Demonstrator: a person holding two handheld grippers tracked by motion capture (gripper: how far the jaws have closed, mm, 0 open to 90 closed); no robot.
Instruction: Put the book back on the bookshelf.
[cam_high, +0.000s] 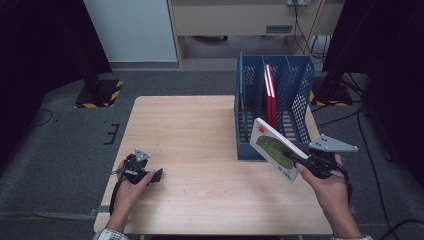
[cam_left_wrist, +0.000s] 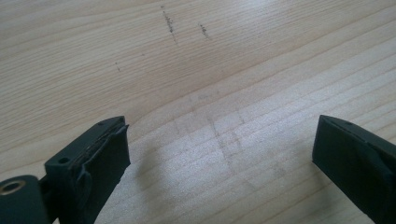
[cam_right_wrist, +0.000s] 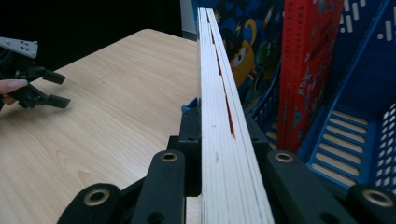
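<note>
The right gripper (cam_high: 300, 163), clenched on the book (cam_high: 274, 149), held it just outside the blue rack (cam_high: 300, 127), slots at twelve o'clock.

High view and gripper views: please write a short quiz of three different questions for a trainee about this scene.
1. True or false: the right gripper is shut on the white book.
2. Multiple choice: where does the red book stand? A) flat on the table B) in the blue file rack C) in the left gripper
3. Short answer: how are the jaws of the left gripper, and what is between them?

Key:
1. True; its jaws press both covers.
2. B.
3. Open, with bare wooden table between them.
</note>
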